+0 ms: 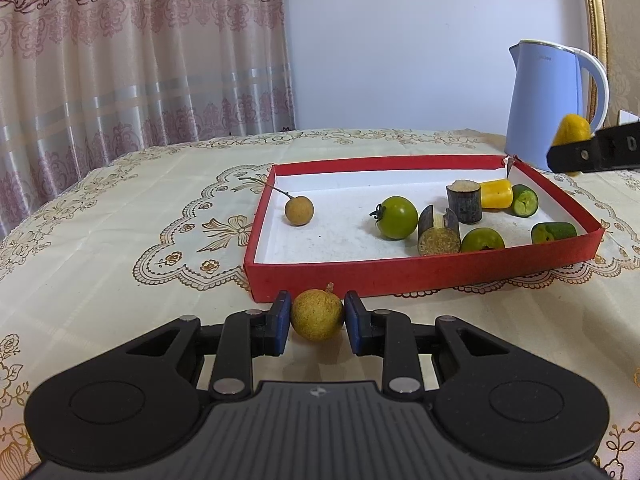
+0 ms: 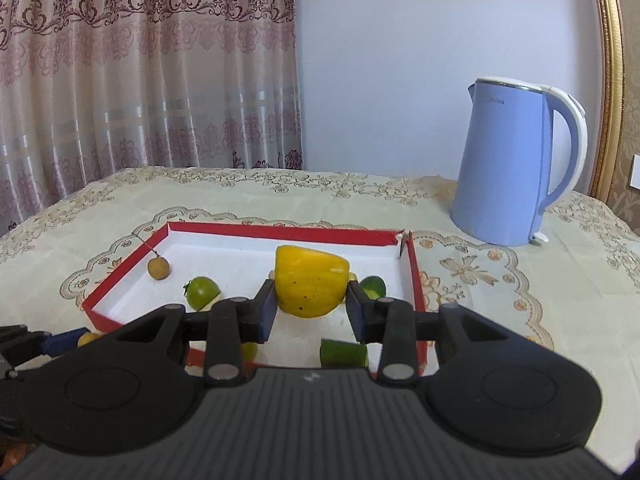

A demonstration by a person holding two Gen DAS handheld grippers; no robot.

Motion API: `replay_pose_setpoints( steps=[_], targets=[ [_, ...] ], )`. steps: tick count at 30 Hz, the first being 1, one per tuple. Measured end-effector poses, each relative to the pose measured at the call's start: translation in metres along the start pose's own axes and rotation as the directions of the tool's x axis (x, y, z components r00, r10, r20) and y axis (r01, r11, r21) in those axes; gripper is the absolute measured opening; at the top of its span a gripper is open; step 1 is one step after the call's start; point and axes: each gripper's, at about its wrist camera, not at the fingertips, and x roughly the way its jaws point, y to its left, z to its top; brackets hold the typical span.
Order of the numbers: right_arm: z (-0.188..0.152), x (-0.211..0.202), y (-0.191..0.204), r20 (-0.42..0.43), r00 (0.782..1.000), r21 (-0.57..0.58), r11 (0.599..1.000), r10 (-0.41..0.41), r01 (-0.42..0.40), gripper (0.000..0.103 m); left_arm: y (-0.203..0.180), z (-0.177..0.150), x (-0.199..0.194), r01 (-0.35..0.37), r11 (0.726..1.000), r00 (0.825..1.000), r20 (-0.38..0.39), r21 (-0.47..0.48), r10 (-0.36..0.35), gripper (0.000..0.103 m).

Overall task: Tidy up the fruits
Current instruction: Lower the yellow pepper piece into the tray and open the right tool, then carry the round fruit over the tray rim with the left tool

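We've got a longan point(image 1: 317, 315) pinched in the left gripper point(image 1: 317, 318), down on the cloth point(image 1: 120, 240) just outside the red tray point(image 1: 400, 276). It looks small, light and thin-shelled, so we'd squeeze gently across the middle like now. The right gripper point(image 2: 311, 308) is closed on a yellow chunk point(image 2: 311, 286), held above the tray. That one looks waxy and heavier, probably slippery, so we'd grip its flat sides.

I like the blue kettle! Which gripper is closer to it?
Right. The right gripper holds a yellow fruit piece above the red tray's kettle end. The left gripper holds a small round fruit before the tray's front wall.
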Motion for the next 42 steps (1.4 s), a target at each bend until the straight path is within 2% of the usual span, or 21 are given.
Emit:
replay_pose_setpoints(
  steps=[6, 13, 25, 26, 28, 30, 35, 39, 41, 42],
  targets=[
    [0.006, 0.013, 0.000, -0.008, 1.000, 0.010, 1.000, -0.005, 0.005, 0.035, -0.001, 0.000, 0.001, 0.002, 1.000, 1.000, -0.002, 0.003, -0.002, 0.028],
    [0.012, 0.042, 0.000, -0.062, 0.998, 0.005, 1.000, -0.003, 0.003, 0.035, -0.001, 0.000, 0.001, 0.002, 1.000, 1.000, -0.001, 0.005, -0.002, 0.028],
    [0.007, 0.098, 0.003, -0.150, 0.986, -0.003, 0.997, -0.078, 0.078, 0.035, -0.002, 0.000, 0.001, 0.004, 1.000, 1.000, -0.002, 0.009, -0.004, 0.028],
    [0.007, 0.100, 0.003, -0.150, 0.985, -0.009, 0.996, -0.090, 0.089, 0.037, -0.002, 0.000, 0.001, 0.004, 1.000, 1.000, -0.003, 0.008, -0.004, 0.028],
    [0.006, 0.101, 0.003, -0.145, 0.983, -0.026, 0.993, -0.116, 0.113, 0.060, -0.002, -0.001, 0.001, 0.004, 1.000, 1.000, -0.003, 0.009, -0.004, 0.028],
    [0.006, 0.098, 0.003, -0.135, 0.983, -0.034, 0.992, -0.124, 0.121, 0.068, -0.002, 0.000, 0.001, 0.003, 1.000, 1.000, -0.002, 0.008, -0.003, 0.028],
    [0.007, 0.070, -0.001, -0.071, 0.992, 0.008, 0.994, -0.107, 0.107, 0.067, -0.002, 0.000, 0.001, 0.004, 1.000, 1.000, -0.003, 0.008, -0.004, 0.028],
    [-0.002, 0.031, -0.012, 0.023, 0.998, 0.139, 0.988, -0.064, 0.060, 0.068, -0.002, 0.000, 0.001, 0.003, 1.000, 1.000, -0.002, 0.009, -0.003, 0.028],
    [-0.011, 0.016, -0.016, 0.075, 0.995, 0.197, 0.979, -0.061, 0.045, 0.077, -0.003, 0.000, 0.001, 0.002, 1.000, 1.000, -0.003, 0.010, -0.002, 0.028],
    [-0.017, 0.010, -0.018, 0.107, 0.992, 0.220, 0.975, -0.068, 0.043, 0.085, -0.003, 0.000, 0.001, 0.002, 1.000, 1.000, -0.003, 0.010, -0.002, 0.028]
  ],
)
